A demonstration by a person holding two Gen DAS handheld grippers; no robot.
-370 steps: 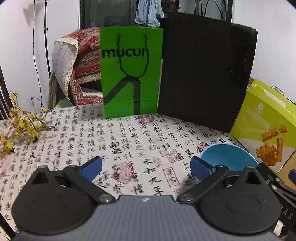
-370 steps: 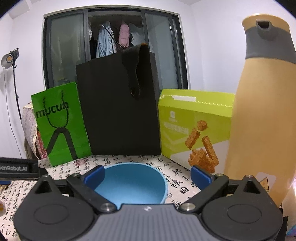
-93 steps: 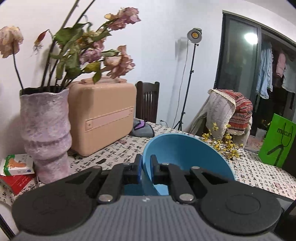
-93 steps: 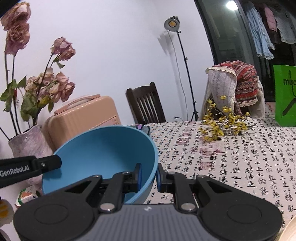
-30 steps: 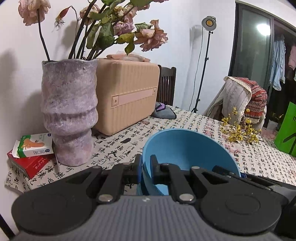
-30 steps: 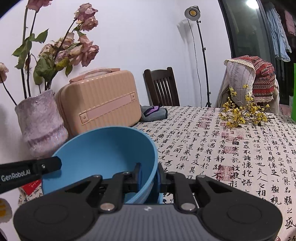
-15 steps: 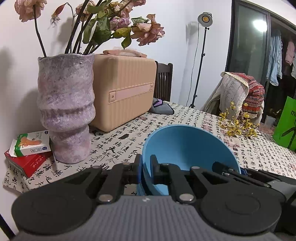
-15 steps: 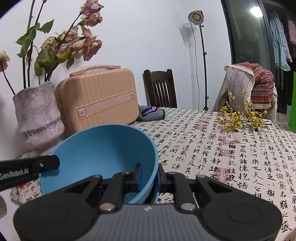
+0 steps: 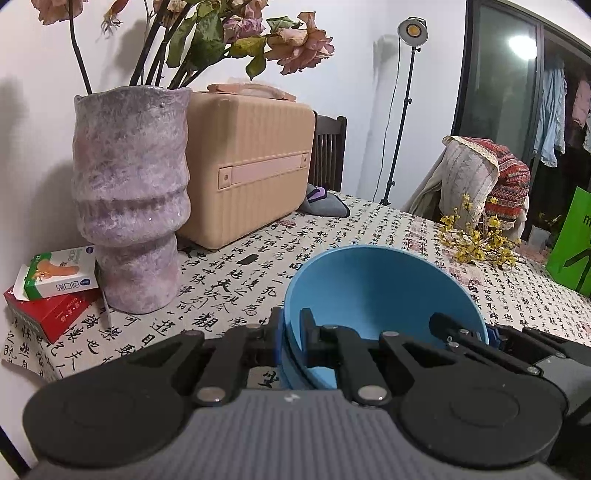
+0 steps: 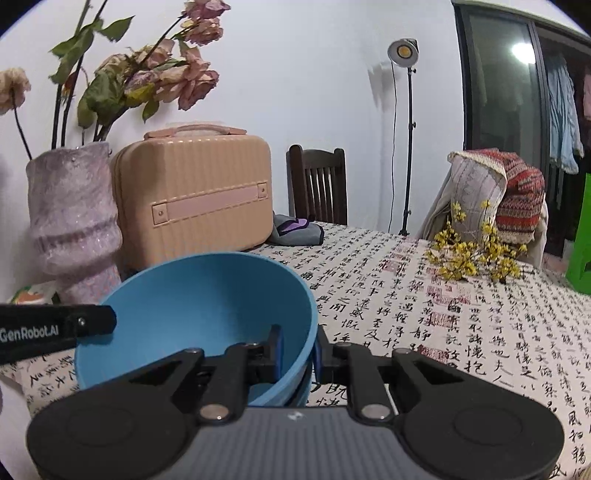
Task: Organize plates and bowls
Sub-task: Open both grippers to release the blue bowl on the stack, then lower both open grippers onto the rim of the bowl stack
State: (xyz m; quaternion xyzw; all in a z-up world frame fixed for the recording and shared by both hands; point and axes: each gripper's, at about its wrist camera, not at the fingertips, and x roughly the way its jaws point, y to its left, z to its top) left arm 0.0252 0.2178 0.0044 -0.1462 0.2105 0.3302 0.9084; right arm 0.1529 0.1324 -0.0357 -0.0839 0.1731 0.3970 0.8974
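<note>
Left wrist, right wrist: one blue bowl pinched from two sides

Left wrist view: blue bowl (image 9: 373,291) held tilted over the near end of the table (image 9: 406,236), empty, rim clamped between the narrow-set jaws of the left gripper (image 9: 291,332), one finger inside the wall and one outside. Right gripper (image 9: 484,336) reaching in from the lower right and gripping the opposite rim. Second blue edge visible just under the bowl at the bottom; whether a separate bowl, cannot tell.

Right wrist view: same blue bowl (image 10: 199,306), rim pinched by the right gripper (image 10: 297,350), jaws nearly together with only the wall between them. Left gripper (image 10: 55,328) entering as a black bar from the left edge, fingertips hidden by the bowl.

Beyond the bowl: mottled pink vase (image 9: 129,192) holding dried roses (image 9: 221,33), standing just beside a peach hard case (image 9: 251,166). Grey pouch (image 9: 325,201) by the case, yellow blossom sprig (image 9: 476,243) lying on the calligraphy-print cloth, green bag (image 9: 572,243) at the right edge.

Only in the left wrist view: small green-and-white box (image 9: 59,273) stacked on a red box (image 9: 51,310) next to the vase. Only in the right wrist view: full back of the dark wooden chair (image 10: 317,184) behind the table.
</note>
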